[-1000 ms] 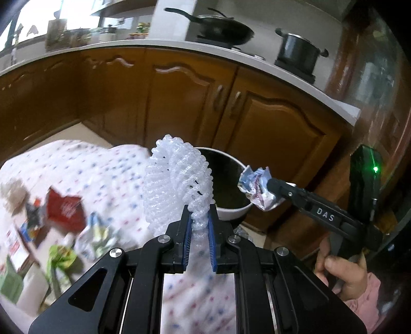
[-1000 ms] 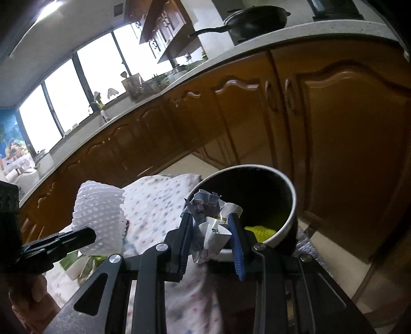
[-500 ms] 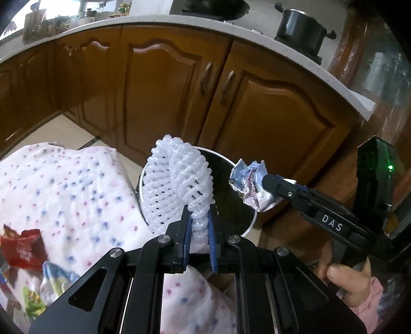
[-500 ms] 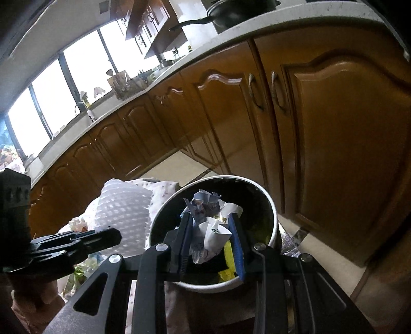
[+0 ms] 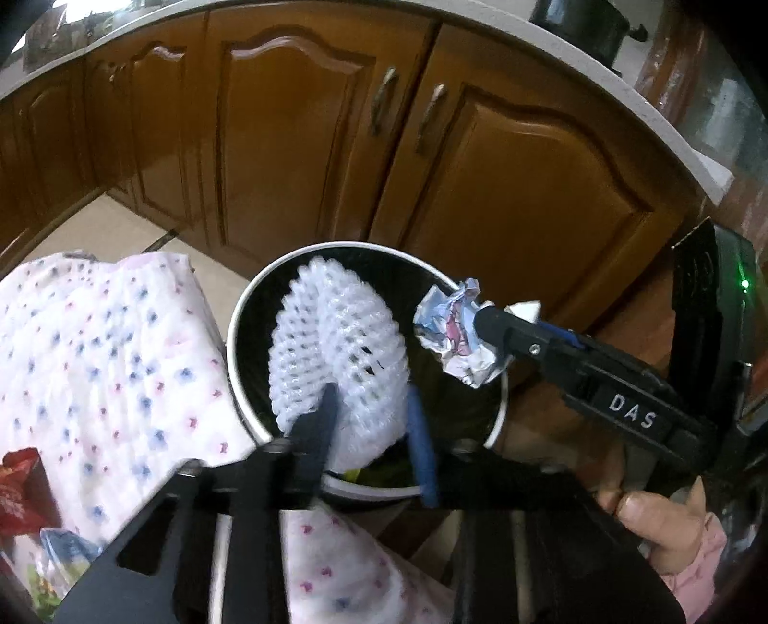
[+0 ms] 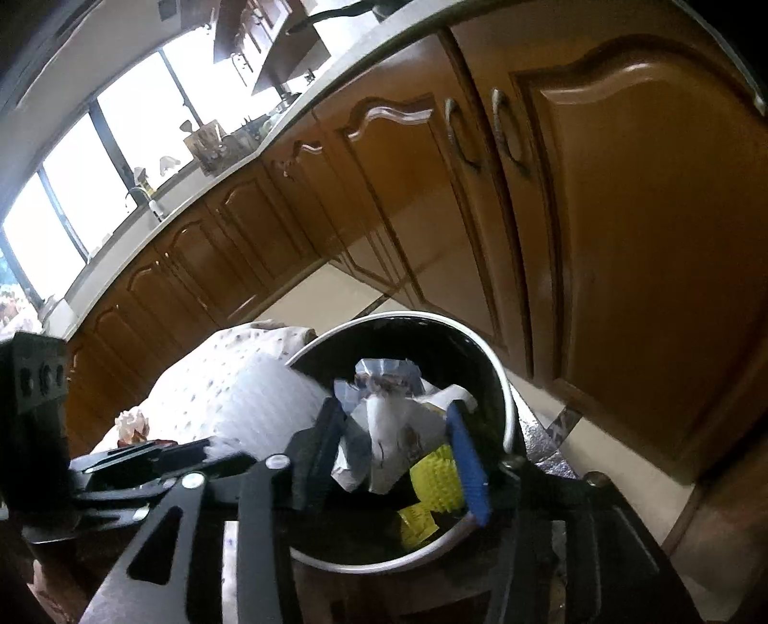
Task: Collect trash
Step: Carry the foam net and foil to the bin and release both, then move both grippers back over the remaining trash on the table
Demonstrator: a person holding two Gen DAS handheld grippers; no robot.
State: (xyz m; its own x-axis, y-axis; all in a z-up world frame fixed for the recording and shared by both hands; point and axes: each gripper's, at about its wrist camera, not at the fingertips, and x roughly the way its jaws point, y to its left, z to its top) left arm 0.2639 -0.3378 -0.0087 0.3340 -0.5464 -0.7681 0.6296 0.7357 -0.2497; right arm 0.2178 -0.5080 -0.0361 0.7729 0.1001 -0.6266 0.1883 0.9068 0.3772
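Observation:
A round bin with a white rim and black liner stands by the table edge; it also shows in the right wrist view. My left gripper is open over the bin, with the white foam fruit net loose between its fingers. My right gripper is over the bin with a crumpled paper wrapper between its widened fingers; the wrapper shows in the left wrist view. Yellow trash lies in the bin.
A table with a dotted white cloth sits left of the bin, with a red packet and other wrappers at its near left. Brown kitchen cabinets stand behind the bin. A black pot sits on the counter.
Both grippers moved over the bin. The left fingers opened and let go of the foam net. The right fingers have spread wider around the paper wrapper.

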